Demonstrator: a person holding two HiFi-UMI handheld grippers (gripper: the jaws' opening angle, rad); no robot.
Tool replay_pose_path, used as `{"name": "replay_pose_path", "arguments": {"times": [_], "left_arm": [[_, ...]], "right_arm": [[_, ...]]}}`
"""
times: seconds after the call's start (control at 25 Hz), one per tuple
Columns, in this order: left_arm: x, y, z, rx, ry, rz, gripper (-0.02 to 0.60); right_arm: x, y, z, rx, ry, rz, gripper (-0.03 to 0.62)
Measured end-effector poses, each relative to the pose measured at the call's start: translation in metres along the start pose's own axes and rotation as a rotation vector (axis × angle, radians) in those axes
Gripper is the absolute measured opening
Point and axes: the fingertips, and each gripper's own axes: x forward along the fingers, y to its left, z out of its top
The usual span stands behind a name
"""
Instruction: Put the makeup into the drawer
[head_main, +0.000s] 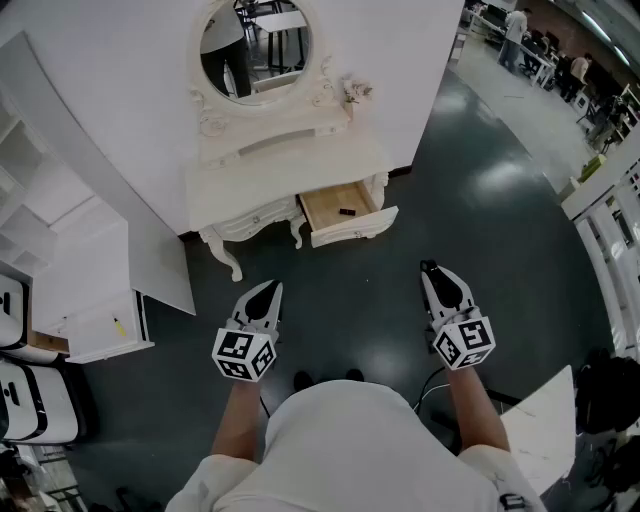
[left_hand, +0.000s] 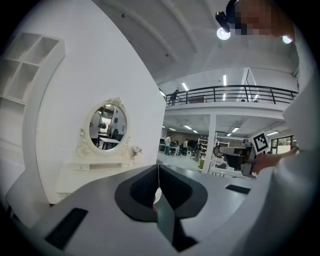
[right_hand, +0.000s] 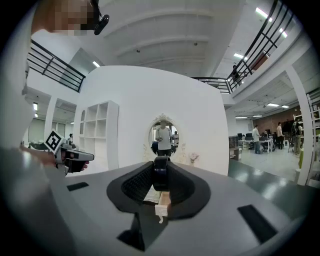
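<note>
The right gripper (head_main: 432, 268) has its fingers clamped on a dark, rounded piece of makeup (right_hand: 160, 179). The open drawer (head_main: 352, 228) of the white dressing table (head_main: 290, 170) lies straight ahead of those fingers, still well apart. The left gripper (head_main: 272, 290) hangs alongside, its fingers pressed together and empty.

Oval mirror (head_main: 255, 45) above white dressing table (head_main: 290, 165); white shelf unit (head_main: 70, 270) left; dark floor (head_main: 480, 220).
</note>
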Motion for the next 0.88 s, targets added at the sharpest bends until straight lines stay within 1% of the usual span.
{"name": "replay_pose_path", "arguments": {"times": [0.36, 0.56, 0.88], "left_arm": [[0.000, 0.004, 0.001, -0.002, -0.003, 0.000, 0.018], [-0.003, 0.008, 0.000, -0.004, -0.004, -0.003, 0.020], [-0.011, 0.022, 0.000, -0.006, 0.003, -0.018, 0.018]], "right_arm": [[0.002, 0.005, 0.001, -0.005, -0.001, 0.005, 0.095], [0.004, 0.009, 0.002, 0.029, -0.004, 0.008, 0.095], [0.010, 0.029, -0.004, -0.010, 0.024, -0.013, 0.095]]}}
